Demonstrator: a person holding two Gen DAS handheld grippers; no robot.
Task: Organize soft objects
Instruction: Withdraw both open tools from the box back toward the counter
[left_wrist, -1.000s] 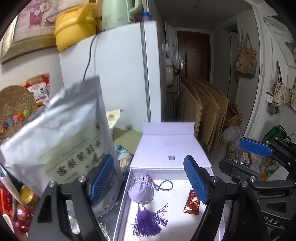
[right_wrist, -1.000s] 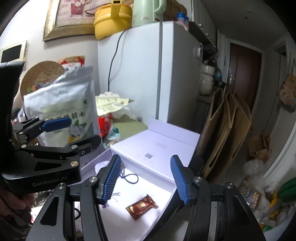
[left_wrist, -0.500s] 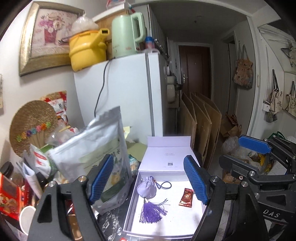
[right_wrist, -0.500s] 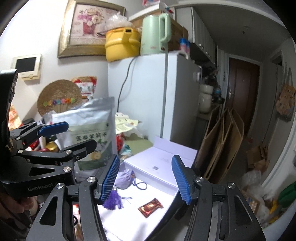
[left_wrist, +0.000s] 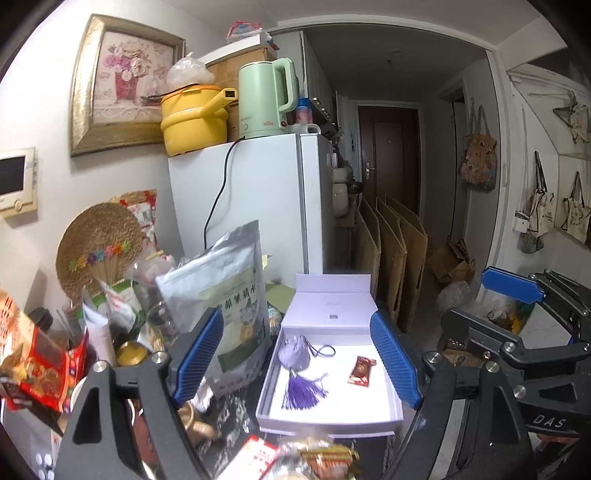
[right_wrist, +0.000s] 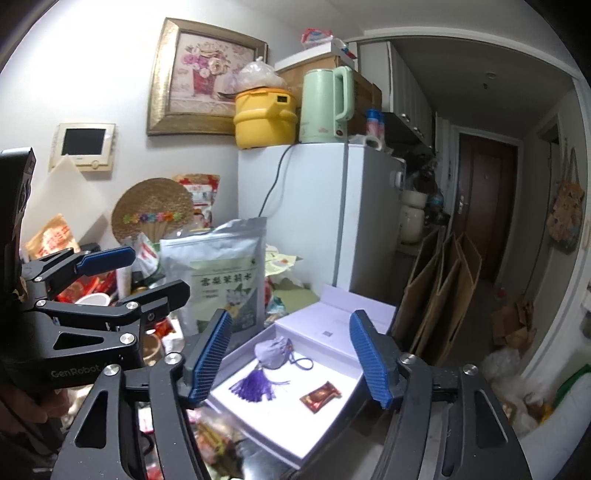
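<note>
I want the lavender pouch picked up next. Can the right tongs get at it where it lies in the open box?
Probably yes. The lavender pouch lies uncovered in the open box, nothing on top of it. The right tongs are open and empty, pointing toward it; only the red packet lies nearby, apart.

In the box (left_wrist: 275, 402) — pouch (left_wrist: 293, 356) left, packet (left_wrist: 362, 370) right — bag (left_wrist: 229, 295) standing beside it

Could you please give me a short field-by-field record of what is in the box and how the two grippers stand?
box: lavender box, lid open, on a cluttered table
in box: purple pouch with tassel; red packet, apart from the pouch
beside box: silver bag, upright
left gripper: open, empty, jaws just opening
right gripper: open, empty, jaws just opening
</note>
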